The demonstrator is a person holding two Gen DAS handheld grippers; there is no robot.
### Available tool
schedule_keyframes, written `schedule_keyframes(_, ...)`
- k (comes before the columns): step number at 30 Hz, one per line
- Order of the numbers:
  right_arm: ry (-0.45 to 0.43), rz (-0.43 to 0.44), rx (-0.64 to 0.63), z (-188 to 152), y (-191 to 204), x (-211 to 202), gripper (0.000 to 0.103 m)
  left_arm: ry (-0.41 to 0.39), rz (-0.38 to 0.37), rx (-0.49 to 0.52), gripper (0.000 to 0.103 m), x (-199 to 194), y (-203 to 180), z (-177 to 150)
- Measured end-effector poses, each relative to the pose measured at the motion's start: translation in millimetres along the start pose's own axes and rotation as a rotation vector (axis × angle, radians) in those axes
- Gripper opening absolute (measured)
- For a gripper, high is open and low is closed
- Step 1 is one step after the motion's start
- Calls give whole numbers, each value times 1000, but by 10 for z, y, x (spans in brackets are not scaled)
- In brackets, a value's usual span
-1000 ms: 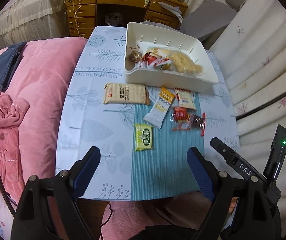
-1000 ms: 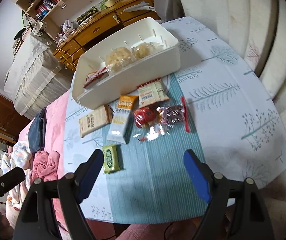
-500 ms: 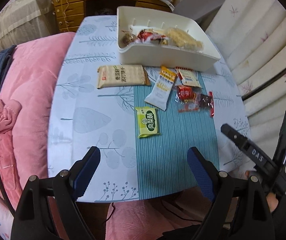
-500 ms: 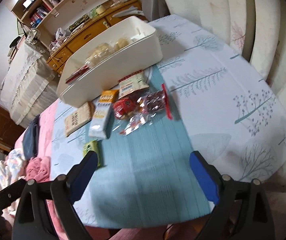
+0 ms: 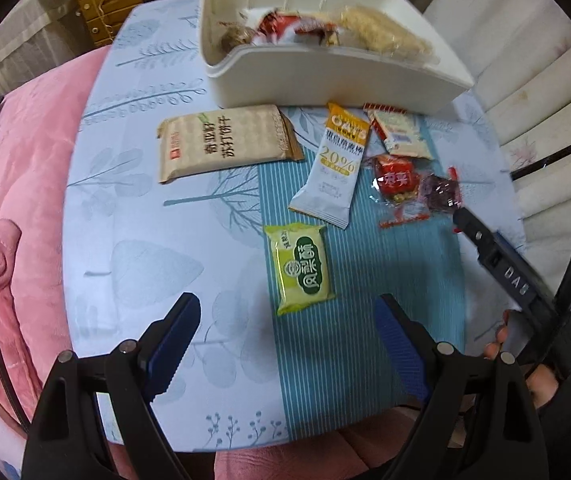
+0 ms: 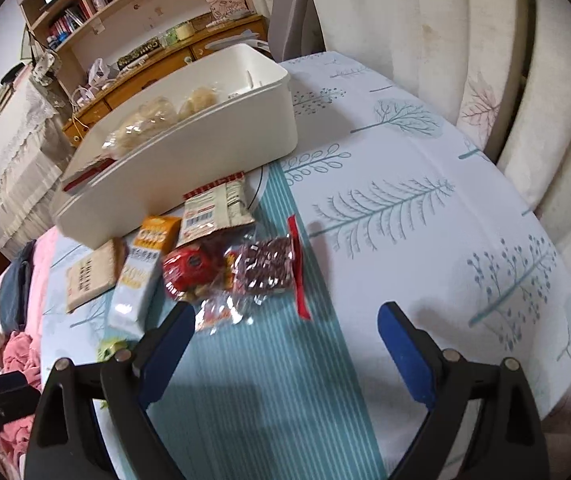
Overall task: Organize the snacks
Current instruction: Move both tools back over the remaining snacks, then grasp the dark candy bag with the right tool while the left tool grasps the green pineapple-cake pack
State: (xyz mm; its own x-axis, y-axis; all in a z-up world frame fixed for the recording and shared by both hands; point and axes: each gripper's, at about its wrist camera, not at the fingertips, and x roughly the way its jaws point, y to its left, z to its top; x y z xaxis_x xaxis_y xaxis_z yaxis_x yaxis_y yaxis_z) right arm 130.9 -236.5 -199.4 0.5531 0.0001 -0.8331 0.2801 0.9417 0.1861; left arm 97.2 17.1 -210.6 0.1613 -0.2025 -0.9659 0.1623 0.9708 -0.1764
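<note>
A white bin (image 5: pixel 325 76) (image 6: pixel 189 168) at the table's far side holds several snacks. Loose on the table in front of it lie a tan cracker pack (image 5: pixel 225 142), a white-and-orange oat bar (image 5: pixel 331 172) (image 6: pixel 141 276), a small beige packet (image 5: pixel 399 134) (image 6: pixel 215 212), a red candy pack (image 5: pixel 395 178) (image 6: pixel 187 270), a dark red clear pouch (image 5: pixel 441 192) (image 6: pixel 267 268) and a green pineapple cake pack (image 5: pixel 303 268). My left gripper (image 5: pixel 285 340) is open just short of the green pack. My right gripper (image 6: pixel 285 340) is open, near the red candy and the pouch.
The table (image 5: pixel 145 240) has a blue leaf-pattern cloth. A pink quilt (image 5: pixel 17 184) lies to its left. Cream cushions (image 6: pixel 485 60) stand to the right. A wooden desk (image 6: pixel 165 64) and shelves stand behind the bin. The right gripper's body (image 5: pixel 517 276) shows at the right.
Both grippers have moved forward and lower toward the loose snacks. The green pack is now close in front of the left one. Both stay open.
</note>
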Motion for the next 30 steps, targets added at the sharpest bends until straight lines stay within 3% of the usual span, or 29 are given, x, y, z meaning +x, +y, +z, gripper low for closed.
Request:
schedule_keyframes(6,29,-28,-20,157,48,238,88,78,72,65,88,267,-208,146)
schedule_keyframes(14,91,-68,-82,197,148,454,75,161,91,18,87,555,-215,219)
schedule_keyframes(24,121,-80,-149,238,156,585,70,209,111,-54,59,807,-165,262)
schedule_keyframes(27,119,-76,-163,287,147,602,61,214,100,-73,46,853,-151,262)
schedule_keyframes(30,121,-62,-190,321,152,606,46,195,110,-80,40,893,-196,262)
